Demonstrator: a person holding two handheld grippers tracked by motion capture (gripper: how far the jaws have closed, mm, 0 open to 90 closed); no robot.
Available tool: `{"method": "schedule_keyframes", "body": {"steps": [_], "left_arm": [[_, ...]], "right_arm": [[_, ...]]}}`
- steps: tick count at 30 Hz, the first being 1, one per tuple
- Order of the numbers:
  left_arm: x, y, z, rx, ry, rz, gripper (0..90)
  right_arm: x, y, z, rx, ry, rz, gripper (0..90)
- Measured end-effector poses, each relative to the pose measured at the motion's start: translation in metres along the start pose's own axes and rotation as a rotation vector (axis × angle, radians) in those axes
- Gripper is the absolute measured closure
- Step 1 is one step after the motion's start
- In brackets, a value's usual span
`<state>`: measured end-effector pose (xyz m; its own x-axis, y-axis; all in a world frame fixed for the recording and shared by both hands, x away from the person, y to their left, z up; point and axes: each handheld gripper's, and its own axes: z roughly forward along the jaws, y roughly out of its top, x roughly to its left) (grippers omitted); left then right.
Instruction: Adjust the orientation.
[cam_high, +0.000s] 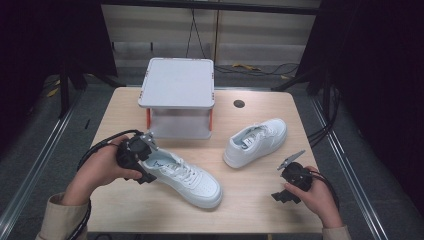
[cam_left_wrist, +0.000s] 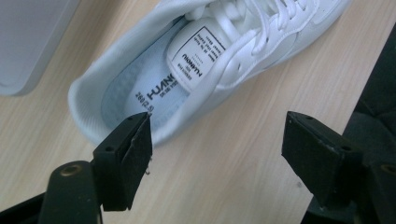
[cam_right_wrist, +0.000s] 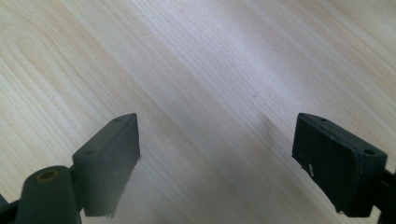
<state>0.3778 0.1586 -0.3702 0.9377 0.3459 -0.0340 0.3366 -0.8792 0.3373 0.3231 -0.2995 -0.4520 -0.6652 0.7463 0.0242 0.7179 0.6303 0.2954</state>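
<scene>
- High view: a pale wood-grain table (cam_high: 250, 200) carries two white lace-up shoes of smooth leather-like material; the near shoe (cam_high: 187, 179) lies slantwise at front centre, heel toward the left, toe toward the right; the far shoe (cam_high: 256, 141) sits well apart, right of centre, toe pointing away; a grey square stand (cam_high: 177, 82) with rounded corners and orange posts is at the back, a small dark round hole (cam_high: 239, 103) beside it; the left tongs (cam_high: 145, 165), black and blocky, sit at the near shoe's heel; the right tongs (cam_high: 285, 192) are over bare table at the right, a grey three-cornered plate on top.
- Left gripper view: the left tongs (cam_left_wrist: 217, 144) are spread wide with nothing between them; the flat matt pads are scuffed; the near shoe (cam_left_wrist: 187, 65) lies just beyond, its padded heel collar nearest the left pad; pale blue textured insole with black print, a printed label inside the tongue.
- Right gripper view: the right tongs (cam_right_wrist: 217, 154) gape wide and empty over the table (cam_right_wrist: 196, 70), its grain running in fine diagonal streaks.
</scene>
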Motion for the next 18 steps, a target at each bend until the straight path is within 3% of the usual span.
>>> {"method": "schedule_keyframes", "body": {"steps": [3, 4, 6, 9, 15, 18], "left_arm": [[0.001, 0.005, 0.011, 0.032, -0.015, 0.018, 24.5], [0.001, 0.008, 0.027, 0.061, -0.024, 0.056, 24.5], [0.002, 0.009, 0.04, 0.081, -0.046, 0.068, 24.5], [0.005, 0.009, 0.052, 0.113, -0.04, 0.068, 24.1], [0.005, 0.009, 0.063, 0.125, -0.028, 0.142, 33.0], [0.005, 0.009, 0.068, 0.111, -0.035, 0.139, 36.2]], "right_arm": [[0.001, 0.0, 0.002, 0.004, 0.004, -0.003, 14.6], [0.001, 0.0, 0.002, 0.004, 0.007, -0.006, 14.6], [0.001, 0.0, 0.003, 0.003, 0.011, -0.007, 14.6], [0.001, 0.0, 0.003, -0.001, 0.01, -0.006, 14.6], [0.001, 0.0, 0.004, -0.006, 0.02, -0.008, 14.6], [0.002, 0.001, 0.005, -0.001, 0.022, -0.008, 14.6]]}}
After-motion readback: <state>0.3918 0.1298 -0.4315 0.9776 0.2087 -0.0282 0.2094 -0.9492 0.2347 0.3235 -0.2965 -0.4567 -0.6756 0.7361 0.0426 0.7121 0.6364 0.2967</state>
